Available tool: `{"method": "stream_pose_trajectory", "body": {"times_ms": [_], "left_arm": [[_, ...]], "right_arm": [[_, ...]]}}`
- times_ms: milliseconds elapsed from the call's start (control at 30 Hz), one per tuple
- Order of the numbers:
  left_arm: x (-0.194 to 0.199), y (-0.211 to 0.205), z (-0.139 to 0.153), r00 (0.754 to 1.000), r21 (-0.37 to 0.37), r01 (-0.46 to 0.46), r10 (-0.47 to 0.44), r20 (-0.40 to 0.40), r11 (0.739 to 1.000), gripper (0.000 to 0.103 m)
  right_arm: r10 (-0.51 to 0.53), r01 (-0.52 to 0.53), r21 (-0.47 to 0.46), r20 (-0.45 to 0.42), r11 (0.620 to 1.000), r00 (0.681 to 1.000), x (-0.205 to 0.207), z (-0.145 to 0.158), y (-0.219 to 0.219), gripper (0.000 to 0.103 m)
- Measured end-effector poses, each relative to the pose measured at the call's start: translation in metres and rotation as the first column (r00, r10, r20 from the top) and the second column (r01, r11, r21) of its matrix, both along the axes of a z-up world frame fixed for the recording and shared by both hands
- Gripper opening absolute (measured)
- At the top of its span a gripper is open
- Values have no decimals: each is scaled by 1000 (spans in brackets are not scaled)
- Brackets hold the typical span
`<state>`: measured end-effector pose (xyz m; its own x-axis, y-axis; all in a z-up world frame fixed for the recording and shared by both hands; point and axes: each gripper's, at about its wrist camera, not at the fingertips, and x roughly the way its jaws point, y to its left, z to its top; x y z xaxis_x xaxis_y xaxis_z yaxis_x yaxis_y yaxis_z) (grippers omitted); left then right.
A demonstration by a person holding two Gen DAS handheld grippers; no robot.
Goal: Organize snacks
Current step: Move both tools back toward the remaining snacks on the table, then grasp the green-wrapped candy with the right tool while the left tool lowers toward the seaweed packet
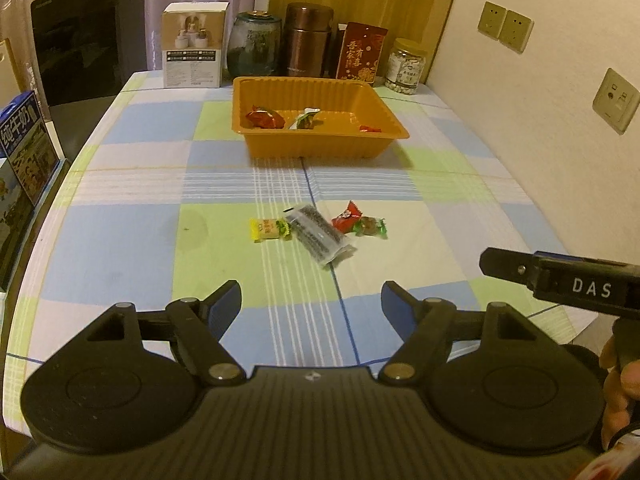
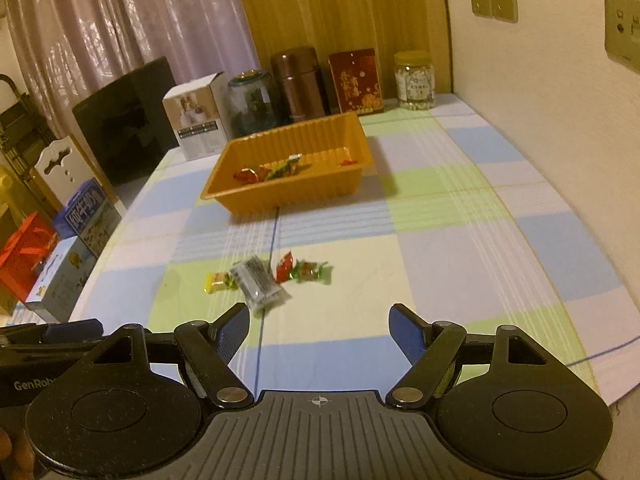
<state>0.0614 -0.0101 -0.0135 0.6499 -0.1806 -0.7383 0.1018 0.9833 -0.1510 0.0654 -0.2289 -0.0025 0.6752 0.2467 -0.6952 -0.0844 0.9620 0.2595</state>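
Observation:
An orange tray (image 1: 320, 146) (image 2: 280, 200) sits mid-table and holds three wrapped snacks. On the cloth in front lie a yellow candy (image 1: 269, 229) (image 2: 216, 281), a clear packet of dark bits (image 1: 320, 234) (image 2: 258, 283), a red candy (image 1: 347, 216) (image 2: 285, 267) and a green-ended candy (image 1: 370, 227) (image 2: 310, 272). My left gripper (image 1: 312, 304) is open and empty, short of the snacks. My right gripper (image 2: 320, 328) is open and empty, also short of them; its body shows at the right of the left wrist view (image 1: 560, 278).
At the table's back stand a white box (image 1: 194, 46), a glass jar (image 1: 254, 44), a brown canister (image 1: 308, 40), a red packet (image 1: 361, 52) and a jar of white pieces (image 1: 406, 66). A dark screen (image 1: 88, 40) and milk cartons (image 1: 28, 148) stand left. A wall runs along the right.

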Motion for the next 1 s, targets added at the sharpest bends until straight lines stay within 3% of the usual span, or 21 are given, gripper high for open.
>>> {"method": "stream_pose_trajectory", "body": {"times_ms": [400, 1000], "left_arm": [[5, 3, -7, 1000, -7, -11, 11, -12, 1000, 75], [40, 0, -42, 996, 5, -40, 41, -75, 999, 76]], "right_arm": [[17, -17, -5, -25, 1000, 1000, 7, -11, 3, 77], [23, -23, -5, -108, 1000, 994, 44, -56, -4, 77]]}}
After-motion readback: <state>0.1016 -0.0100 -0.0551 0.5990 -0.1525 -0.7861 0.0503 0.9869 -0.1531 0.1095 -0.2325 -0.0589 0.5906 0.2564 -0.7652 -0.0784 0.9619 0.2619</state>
